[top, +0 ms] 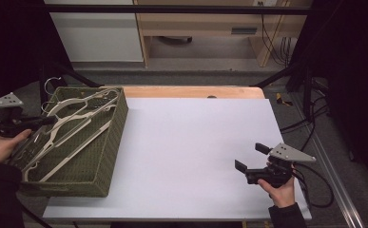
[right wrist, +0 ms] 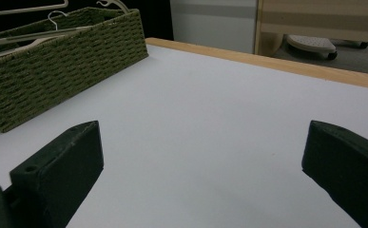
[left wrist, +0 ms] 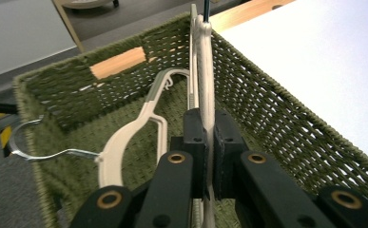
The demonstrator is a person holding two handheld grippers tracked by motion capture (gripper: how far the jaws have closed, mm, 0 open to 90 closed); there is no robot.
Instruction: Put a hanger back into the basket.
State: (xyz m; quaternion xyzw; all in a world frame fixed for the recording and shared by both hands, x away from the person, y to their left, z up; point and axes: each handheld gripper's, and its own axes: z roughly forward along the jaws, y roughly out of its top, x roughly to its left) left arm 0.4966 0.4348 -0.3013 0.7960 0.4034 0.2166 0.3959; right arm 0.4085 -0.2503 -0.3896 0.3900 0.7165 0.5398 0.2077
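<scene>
Left gripper (left wrist: 209, 156) fingers clamp cream hanger (left wrist: 205, 71) over green basket (left wrist: 286, 128); right gripper (right wrist: 200, 156) fingers wide apart.

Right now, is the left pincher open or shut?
Shut. The left gripper pinches a cream hanger between its jaws, over the green basket.

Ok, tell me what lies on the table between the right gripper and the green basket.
Nothing: in the high view the white tabletop is bare between the open right gripper and the basket; the right gripper view shows the same.
</scene>
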